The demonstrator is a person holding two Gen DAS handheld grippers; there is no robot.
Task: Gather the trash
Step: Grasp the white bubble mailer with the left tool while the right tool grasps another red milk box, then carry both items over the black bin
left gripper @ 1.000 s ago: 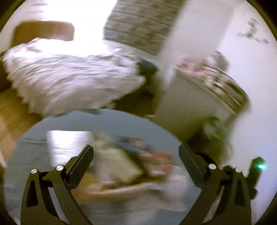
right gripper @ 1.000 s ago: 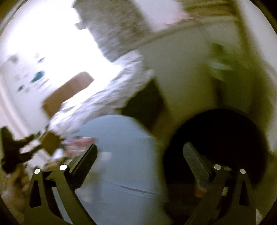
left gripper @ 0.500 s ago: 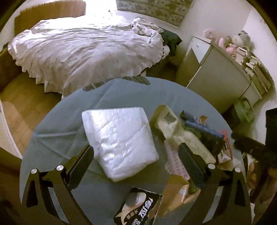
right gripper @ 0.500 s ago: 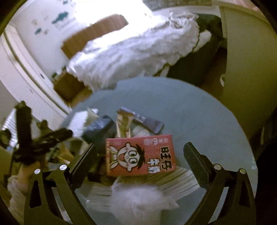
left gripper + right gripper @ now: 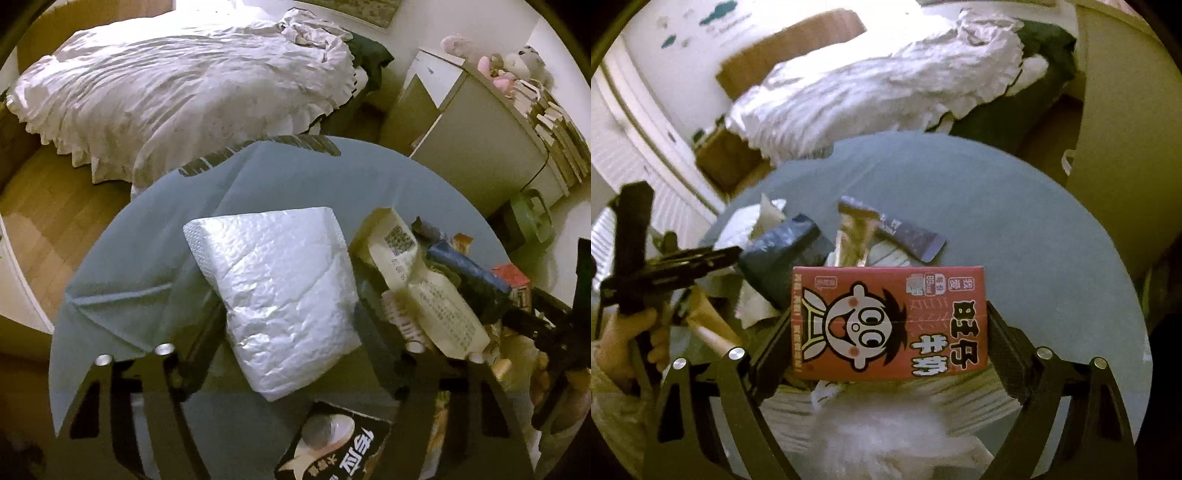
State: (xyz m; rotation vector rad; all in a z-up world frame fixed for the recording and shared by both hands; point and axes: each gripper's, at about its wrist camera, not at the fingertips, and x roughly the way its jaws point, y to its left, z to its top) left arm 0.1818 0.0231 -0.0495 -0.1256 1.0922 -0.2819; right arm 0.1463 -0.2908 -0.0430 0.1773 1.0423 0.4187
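Since half a second earlier, the right gripper [image 5: 888,338] had closed in until its fingers [image 5: 774,339] pressed both short ends of the one red milk carton [image 5: 888,321], grasping it. That carton lay flat on the litter near the table's [image 5: 1015,221] near edge, long axis running left to right, printed face up. Further left in that view, the left gripper [image 5: 295,343] hovered over the table's left side, fingers [image 5: 203,336] released, straddling one white padded mailer [image 5: 280,295] whose long axis ran diagonally away. Right of the mailer lay one cream pouch [image 5: 424,291] and one dark blue packet [image 5: 469,277]. One black carton [image 5: 336,443] sat at the near edge.
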